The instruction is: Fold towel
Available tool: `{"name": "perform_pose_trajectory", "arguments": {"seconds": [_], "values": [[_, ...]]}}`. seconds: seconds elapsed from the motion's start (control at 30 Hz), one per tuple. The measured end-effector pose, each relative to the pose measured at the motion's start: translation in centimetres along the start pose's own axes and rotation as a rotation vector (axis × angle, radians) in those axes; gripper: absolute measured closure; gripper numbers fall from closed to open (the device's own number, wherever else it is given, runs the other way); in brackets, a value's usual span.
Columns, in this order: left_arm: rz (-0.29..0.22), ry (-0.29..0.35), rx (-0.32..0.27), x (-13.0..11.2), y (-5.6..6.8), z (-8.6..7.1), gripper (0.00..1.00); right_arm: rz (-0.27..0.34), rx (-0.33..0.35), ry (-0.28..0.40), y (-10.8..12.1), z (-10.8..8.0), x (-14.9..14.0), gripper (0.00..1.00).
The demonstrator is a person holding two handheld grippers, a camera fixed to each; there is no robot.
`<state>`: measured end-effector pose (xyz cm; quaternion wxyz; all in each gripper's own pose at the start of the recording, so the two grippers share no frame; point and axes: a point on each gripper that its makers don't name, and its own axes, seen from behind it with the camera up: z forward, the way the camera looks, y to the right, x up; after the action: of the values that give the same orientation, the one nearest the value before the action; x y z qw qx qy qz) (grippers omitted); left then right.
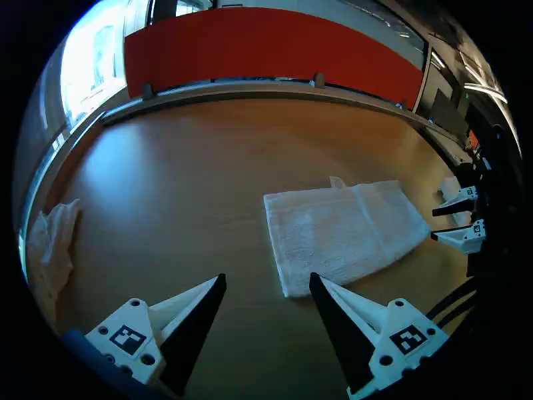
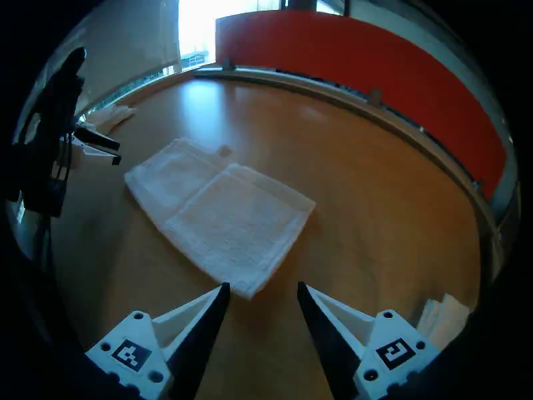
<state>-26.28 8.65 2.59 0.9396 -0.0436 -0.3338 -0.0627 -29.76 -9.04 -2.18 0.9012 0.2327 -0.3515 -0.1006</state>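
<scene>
Left gripper view gives you the left gripper (image 1: 266,283) spread wide with nothing between its fingers, over the brown wooden table (image 1: 200,173). The white terry towel (image 1: 343,230), folded flat into a rectangle, lies just ahead and to the right. Its near edge runs behind one fingertip, and you cannot tell whether they touch. A crumpled white cloth (image 1: 53,247) sits at the table's left edge. The right gripper (image 1: 441,223), also parted and empty, pokes in at the far right, with whatever holds it lost in shadow.

Right gripper view adds a small white stack (image 2: 443,317), cut off at the lower right and hard to make out. Here the towel's near corner lies just ahead of the released fingers.
</scene>
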Motion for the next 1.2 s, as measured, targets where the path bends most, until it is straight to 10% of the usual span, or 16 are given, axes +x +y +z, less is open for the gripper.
{"name": "perform_pose_trajectory", "arguments": {"seconds": [0.23, 0.9, 1.2], "values": [[-0.023, -0.006, 0.023, -1.5, -0.6, -1.5, 0.07, -0.077, 0.054, -0.027, 0.2, -0.1, -0.4, 0.29], [-0.052, -0.009, 0.044, -3.0, -1.4, -3.6, 0.07, -0.148, 0.110, -0.059, 0.2, 0.2, -0.5, 0.91], [-0.051, -0.010, 0.048, -3.2, -1.5, -4.1, 0.07, -0.162, 0.105, -0.033, 0.2, -0.2, 1.0, 0.96]]}}
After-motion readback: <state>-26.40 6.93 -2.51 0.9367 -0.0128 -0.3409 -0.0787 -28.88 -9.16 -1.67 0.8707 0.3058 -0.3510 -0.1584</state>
